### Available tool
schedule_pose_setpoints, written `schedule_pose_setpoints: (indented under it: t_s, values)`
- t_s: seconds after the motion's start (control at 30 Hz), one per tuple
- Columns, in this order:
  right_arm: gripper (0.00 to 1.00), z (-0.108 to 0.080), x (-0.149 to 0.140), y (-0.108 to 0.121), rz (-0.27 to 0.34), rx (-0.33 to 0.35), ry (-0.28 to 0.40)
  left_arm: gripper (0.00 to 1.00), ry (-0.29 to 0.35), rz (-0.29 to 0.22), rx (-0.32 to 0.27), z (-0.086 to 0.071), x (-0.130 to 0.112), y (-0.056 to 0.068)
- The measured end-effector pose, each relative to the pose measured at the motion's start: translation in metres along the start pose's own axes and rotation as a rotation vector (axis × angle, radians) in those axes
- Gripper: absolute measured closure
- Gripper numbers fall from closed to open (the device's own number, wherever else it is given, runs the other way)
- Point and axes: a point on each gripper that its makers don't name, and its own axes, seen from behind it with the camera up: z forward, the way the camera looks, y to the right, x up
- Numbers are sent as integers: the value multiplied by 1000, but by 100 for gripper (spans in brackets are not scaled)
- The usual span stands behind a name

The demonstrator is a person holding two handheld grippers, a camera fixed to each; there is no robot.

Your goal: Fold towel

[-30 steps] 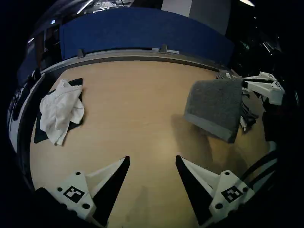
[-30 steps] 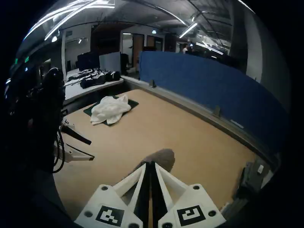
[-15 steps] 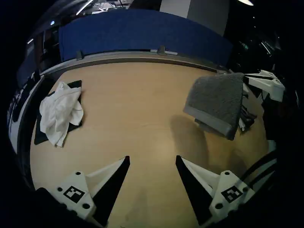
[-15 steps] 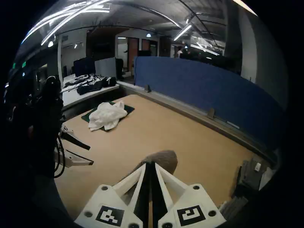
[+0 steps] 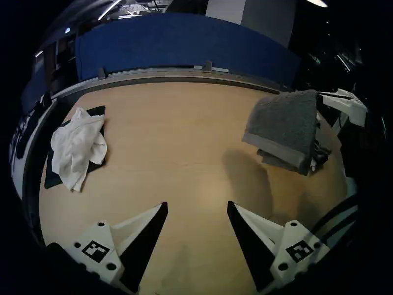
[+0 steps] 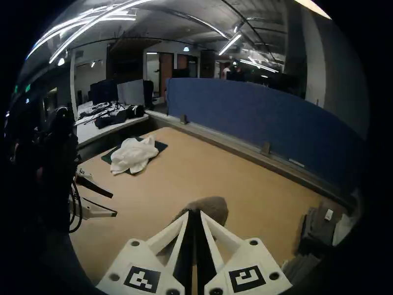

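Observation:
A folded grey towel (image 5: 285,125) hangs in the air at the right of the left gripper view, over the right end of the wooden table (image 5: 182,137). My right gripper (image 5: 344,105) is shut on its upper edge there. In the right gripper view that gripper (image 6: 195,216) is closed, with the grey towel (image 6: 206,206) bulging just past its fingertips. My left gripper (image 5: 196,206) is open low over the near table, nothing between its fingers. It also appears at the left in the right gripper view (image 6: 98,201).
A crumpled white towel (image 5: 76,145) lies on a dark green mat (image 5: 96,110) at the table's left end. A stack of grey towels (image 6: 322,226) sits at the right end. A blue partition (image 5: 186,44) runs along the far edge. A person in dark clothing (image 6: 46,177) stands at the left.
The right gripper has carried the grey towel slightly up and toward the table's right end. The left gripper has stayed open and nearly still.

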Motion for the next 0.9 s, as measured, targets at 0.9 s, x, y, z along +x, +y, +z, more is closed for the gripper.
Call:
schedule_pose_setpoints:
  t_s: [0.9]
  values:
    - [98, -81, -25, 187, 89, -281, -18, 11, -22, 44, -24, 19, 9, 27]
